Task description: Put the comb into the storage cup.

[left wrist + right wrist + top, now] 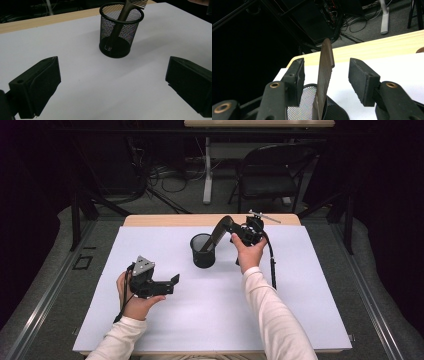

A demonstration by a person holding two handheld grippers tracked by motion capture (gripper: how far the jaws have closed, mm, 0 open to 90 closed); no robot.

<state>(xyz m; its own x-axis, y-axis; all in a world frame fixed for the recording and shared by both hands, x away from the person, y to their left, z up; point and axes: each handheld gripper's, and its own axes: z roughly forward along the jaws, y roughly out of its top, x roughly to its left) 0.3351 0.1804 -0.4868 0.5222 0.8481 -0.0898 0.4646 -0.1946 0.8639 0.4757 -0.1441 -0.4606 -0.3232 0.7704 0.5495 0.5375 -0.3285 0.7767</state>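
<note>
The brown comb (324,80) stands tilted in the black mesh cup (203,251), handle end down inside it, toothed end leaning out over the rim. The cup sits upright near the middle of the white table (210,315). The right gripper (325,80) straddles the comb's upper end, jaws parted, pads clear of it. The left gripper (172,281) rests well apart to the left, released, jaws wide.
</note>
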